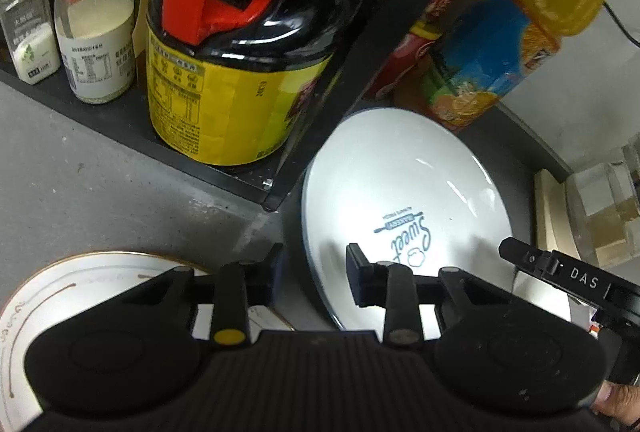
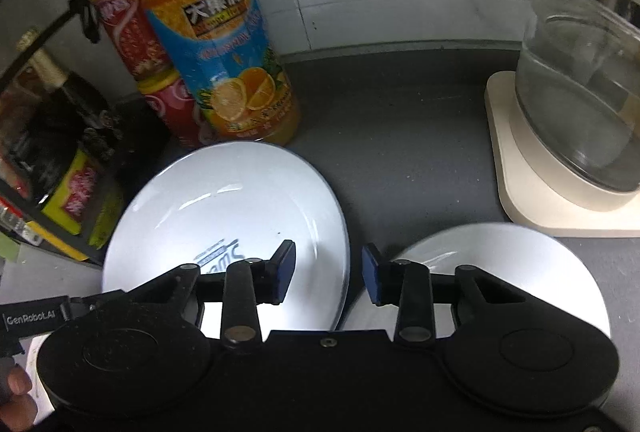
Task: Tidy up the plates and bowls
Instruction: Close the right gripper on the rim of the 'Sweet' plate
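**Black grippers spread over white dishes**

Black left gripper (image 1: 314,272): spread wide, nothing pinched between the fingers, poised low over the grey countertop (image 1: 100,168). Left finger above the far edge of a gold-rimmed plate (image 1: 52,296) at lower left; right finger (image 1: 358,276) over the near part of a white plate with blue lettering (image 1: 400,192). Whether that finger touches the plate: cannot tell. Behind, a black shelf (image 1: 120,120) carrying a spice jar (image 1: 28,32), a white-capped bottle (image 1: 96,20) and a large dark jug with yellow label (image 1: 240,72); further right, an orange drink bottle (image 1: 520,32) leaning in the fisheye.

Black right gripper (image 2: 329,274): likewise opened wide and empty. Left finger (image 2: 284,272) over the lettered plate (image 2: 224,200), right finger at the near edge of a plain white bowl or plate (image 2: 520,260) just beside it; rims of the two dishes close together or touching, hard to say which. Fingertips of a hand (image 2: 16,392) visible at the lower left corner. Beyond the dishes, the orange bottle (image 2: 224,52) with a red bottle (image 2: 156,72) beside it, and far right a clear glass vessel (image 2: 580,92) standing on a cream base (image 2: 520,192).
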The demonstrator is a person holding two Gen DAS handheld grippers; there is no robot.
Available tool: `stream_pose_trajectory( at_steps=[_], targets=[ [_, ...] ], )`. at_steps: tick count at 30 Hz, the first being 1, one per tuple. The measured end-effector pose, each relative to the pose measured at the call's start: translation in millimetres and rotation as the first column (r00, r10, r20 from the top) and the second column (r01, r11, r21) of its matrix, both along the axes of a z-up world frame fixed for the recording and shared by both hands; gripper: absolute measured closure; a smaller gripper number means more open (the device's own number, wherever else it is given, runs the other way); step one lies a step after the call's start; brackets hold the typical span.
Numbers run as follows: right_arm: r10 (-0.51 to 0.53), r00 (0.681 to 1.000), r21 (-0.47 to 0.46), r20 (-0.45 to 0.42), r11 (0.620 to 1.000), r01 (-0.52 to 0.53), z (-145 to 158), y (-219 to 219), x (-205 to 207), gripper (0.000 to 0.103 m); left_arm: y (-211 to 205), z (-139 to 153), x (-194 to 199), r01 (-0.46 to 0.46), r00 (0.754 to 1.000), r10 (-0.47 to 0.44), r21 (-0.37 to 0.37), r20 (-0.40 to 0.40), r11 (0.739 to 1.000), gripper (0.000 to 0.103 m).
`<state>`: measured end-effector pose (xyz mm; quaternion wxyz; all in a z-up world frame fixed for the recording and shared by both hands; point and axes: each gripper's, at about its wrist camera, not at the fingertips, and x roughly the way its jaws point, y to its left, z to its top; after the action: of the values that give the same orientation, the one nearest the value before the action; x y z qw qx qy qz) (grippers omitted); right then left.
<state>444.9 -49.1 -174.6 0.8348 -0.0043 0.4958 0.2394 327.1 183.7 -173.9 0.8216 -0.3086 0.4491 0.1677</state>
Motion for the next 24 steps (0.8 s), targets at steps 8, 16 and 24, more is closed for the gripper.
stream_pose_trajectory(
  at_steps=[8, 16, 24],
  targets=[
    [0.017, 0.999, -0.029, -0.03, 0.999, -0.018, -15.6, 10.0, 13.5, 0.07, -0.6, -12.4, 4.3, -0.011, 1.0, 0.01, -0.04, -0.014, 0.999, 0.083],
    [0.029, 0.997, 0.003, -0.065, 1.0, -0.029, -28.8, 10.8, 23.2, 0.074, 0.0, -16.6, 9.6, -0.037, 0.999, 0.036, -0.073, -0.016, 0.997, 0.09],
    [0.053, 0.995, 0.047, -0.079, 0.998, -0.049, -33.1, 11.0, 29.8, 0.079, -0.5, -18.5, 14.4, -0.058, 0.998, 0.057, -0.06, -0.014, 0.997, 0.09]
  ],
)
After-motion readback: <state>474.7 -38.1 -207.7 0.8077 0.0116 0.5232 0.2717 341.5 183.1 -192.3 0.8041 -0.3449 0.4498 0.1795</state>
